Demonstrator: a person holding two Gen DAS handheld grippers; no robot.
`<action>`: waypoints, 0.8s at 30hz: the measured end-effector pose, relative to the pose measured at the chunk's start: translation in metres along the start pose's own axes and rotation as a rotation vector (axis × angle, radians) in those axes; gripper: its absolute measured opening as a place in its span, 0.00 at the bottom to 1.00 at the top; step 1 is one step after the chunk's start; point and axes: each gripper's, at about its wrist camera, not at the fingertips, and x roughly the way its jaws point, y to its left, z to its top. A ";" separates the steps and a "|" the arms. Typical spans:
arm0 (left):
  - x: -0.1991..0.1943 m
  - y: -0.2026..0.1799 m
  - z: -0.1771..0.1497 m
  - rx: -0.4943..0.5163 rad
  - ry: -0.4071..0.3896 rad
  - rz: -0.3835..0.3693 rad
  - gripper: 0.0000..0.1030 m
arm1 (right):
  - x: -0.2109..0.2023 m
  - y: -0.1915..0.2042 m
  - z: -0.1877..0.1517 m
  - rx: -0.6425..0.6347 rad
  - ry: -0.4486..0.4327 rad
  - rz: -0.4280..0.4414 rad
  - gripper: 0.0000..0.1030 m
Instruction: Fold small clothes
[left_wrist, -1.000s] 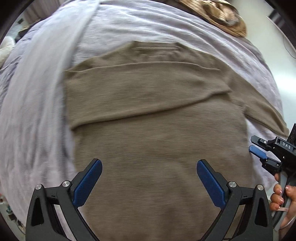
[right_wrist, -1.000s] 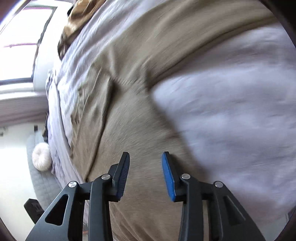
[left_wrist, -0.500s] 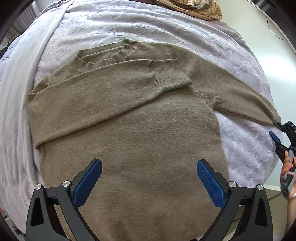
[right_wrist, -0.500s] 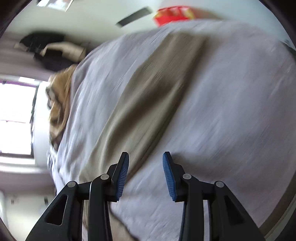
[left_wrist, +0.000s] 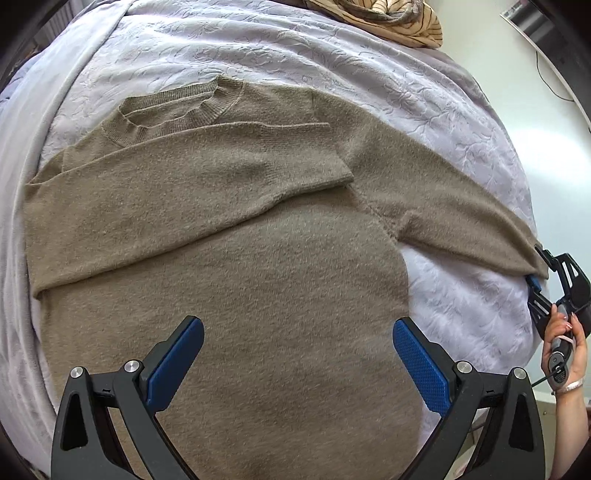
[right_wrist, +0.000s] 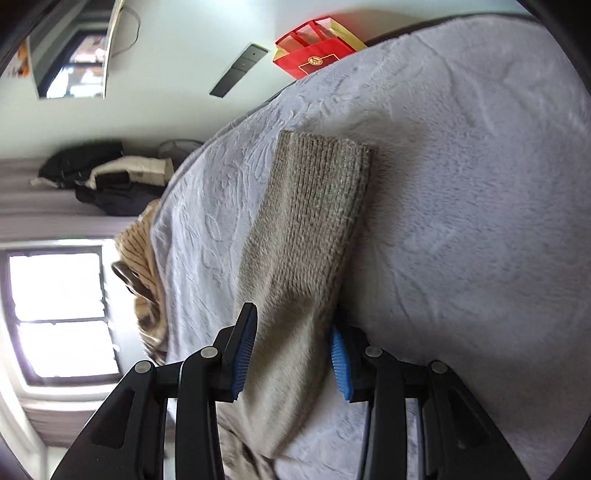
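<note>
A taupe knit sweater (left_wrist: 229, 266) lies flat on the lilac bedspread (left_wrist: 332, 48), neckline (left_wrist: 173, 110) far from me. Its left sleeve (left_wrist: 207, 173) is folded across the chest. Its right sleeve (left_wrist: 461, 210) stretches out to the right. My left gripper (left_wrist: 295, 365) is open and empty, hovering above the sweater's lower body. My right gripper (right_wrist: 291, 358) is open, its jaws on either side of the right sleeve (right_wrist: 310, 243) just behind the ribbed cuff (right_wrist: 325, 166). It also shows in the left wrist view (left_wrist: 535, 280) at the sleeve's end.
A tan striped garment (left_wrist: 388, 14) lies at the bed's far edge. It also shows in the right wrist view (right_wrist: 144, 266). A red gift bag (right_wrist: 317, 48) stands beyond the bed. Dark and white clothes (right_wrist: 103, 173) sit by the window (right_wrist: 55, 314). The bed's right edge is near the cuff.
My right gripper swung out from the sweater's body along the right sleeve to its cuff and now straddles it. My left gripper rose and pulled back, showing the whole sweater.
</note>
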 end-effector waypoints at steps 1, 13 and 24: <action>0.001 0.000 0.002 -0.001 -0.005 -0.009 1.00 | -0.002 -0.003 -0.001 0.016 0.000 0.026 0.42; 0.005 0.046 0.010 -0.038 -0.032 0.055 1.00 | 0.022 0.049 -0.022 0.023 0.180 0.417 0.08; -0.015 0.137 0.000 -0.179 -0.133 0.116 1.00 | 0.127 0.212 -0.206 -0.557 0.670 0.492 0.08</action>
